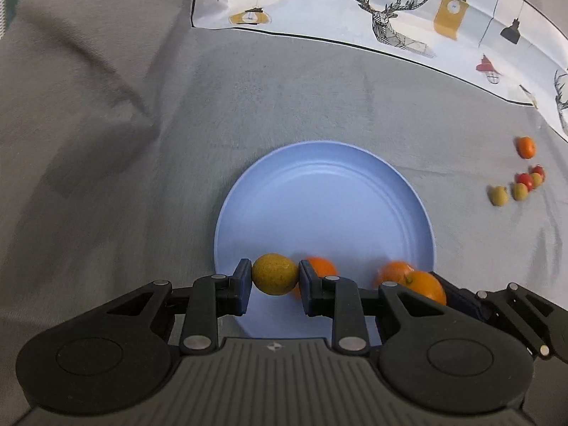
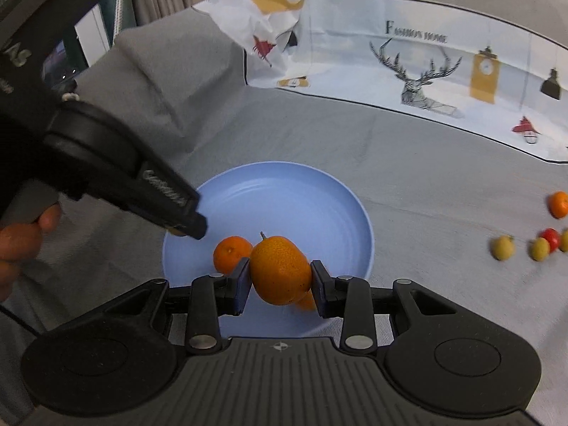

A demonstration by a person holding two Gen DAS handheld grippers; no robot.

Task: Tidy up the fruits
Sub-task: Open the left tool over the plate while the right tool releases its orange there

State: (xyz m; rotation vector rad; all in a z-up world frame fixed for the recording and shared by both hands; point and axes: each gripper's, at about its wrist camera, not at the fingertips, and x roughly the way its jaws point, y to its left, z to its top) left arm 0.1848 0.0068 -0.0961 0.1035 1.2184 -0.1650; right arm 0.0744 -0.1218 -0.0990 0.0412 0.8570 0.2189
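A light blue plate lies on the grey cloth; it also shows in the right wrist view. My left gripper is shut on a yellow-green round fruit above the plate's near rim. My right gripper is shut on an orange kumquat-like fruit above the plate. It shows at the right in the left wrist view. A small orange lies on the plate behind it. Another orange fruit shows just under the held one.
Loose fruits lie on the cloth to the right: an orange, yellow-green ones and red ones. A printed white cloth with deer lies at the back. Grey cloth folds rise at the left.
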